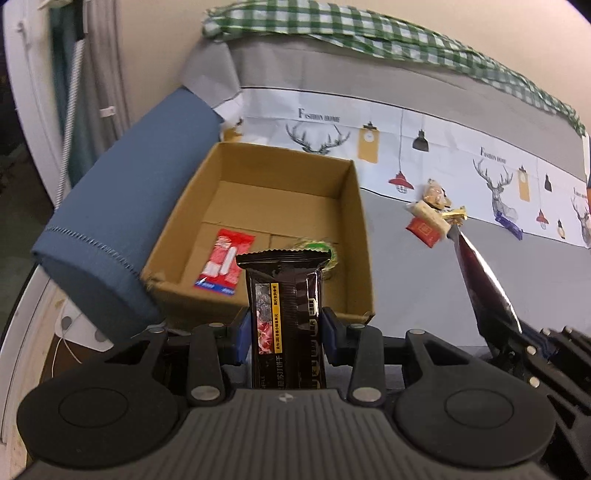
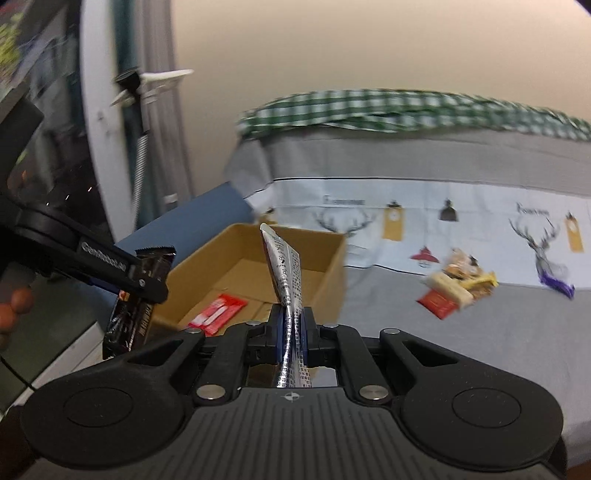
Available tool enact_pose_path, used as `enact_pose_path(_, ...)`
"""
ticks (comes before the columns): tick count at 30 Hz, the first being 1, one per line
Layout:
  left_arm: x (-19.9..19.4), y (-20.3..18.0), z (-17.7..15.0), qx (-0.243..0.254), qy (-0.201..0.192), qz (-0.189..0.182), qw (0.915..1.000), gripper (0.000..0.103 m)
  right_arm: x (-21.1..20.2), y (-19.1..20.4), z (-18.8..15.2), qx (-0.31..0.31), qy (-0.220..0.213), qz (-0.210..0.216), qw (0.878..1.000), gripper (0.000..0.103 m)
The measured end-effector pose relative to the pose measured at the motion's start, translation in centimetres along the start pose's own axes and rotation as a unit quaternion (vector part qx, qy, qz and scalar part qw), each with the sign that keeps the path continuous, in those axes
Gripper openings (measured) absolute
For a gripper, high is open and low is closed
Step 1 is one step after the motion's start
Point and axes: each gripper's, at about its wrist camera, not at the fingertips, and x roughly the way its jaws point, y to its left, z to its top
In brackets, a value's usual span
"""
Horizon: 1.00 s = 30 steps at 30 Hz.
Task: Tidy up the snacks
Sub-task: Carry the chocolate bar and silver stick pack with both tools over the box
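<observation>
My left gripper (image 1: 285, 328) is shut on a dark brown snack pack (image 1: 284, 299), held upright just in front of the open cardboard box (image 1: 360, 236). The box holds a red packet (image 1: 226, 263) and a green-gold wrapper (image 1: 320, 248), partly hidden. My right gripper (image 2: 292, 325) is shut on a silver-backed snack packet (image 2: 286, 273), seen edge-on; in the left wrist view it shows as a dark red packet (image 1: 480, 280). The box (image 2: 332, 273) lies ahead of it to the left. A pile of loose snacks (image 1: 432, 214) lies on the bed, and shows in the right wrist view (image 2: 458, 284).
A blue folded cloth (image 1: 122, 221) lies left of the box. A purple wrapper (image 1: 511, 223) lies further right on the printed sheet (image 1: 461, 162). A green checked cloth (image 1: 369, 33) runs along the back. The left gripper with its pack (image 2: 125, 295) is at left in the right wrist view.
</observation>
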Motion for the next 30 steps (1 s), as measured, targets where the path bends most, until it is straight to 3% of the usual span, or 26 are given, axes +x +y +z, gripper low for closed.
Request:
enact_pose_path(7, -1.5, 1.5, -1.8, -0.004, -0.017, 0.003, 0.9998, 0.043, -1.3, 2.8, 0.4, -0.035, -0.003, 0.002, 0.999, 0.009)
enact_pose_path(21, -1.2, 1.4, -1.8, -0.006, -0.02, 0.001, 0.9998, 0.043, -0.6, 3.6, 0.6, -0.054, 0.003, 0.005, 0.998, 0.009)
enact_pose_path(30, -0.1, 1.5, 0.3, -0.023, -0.018, -0.012, 0.9995, 0.043, 0.9, 2.8, 1.3, -0.039, 0.01, 0.002, 0.999, 0.009)
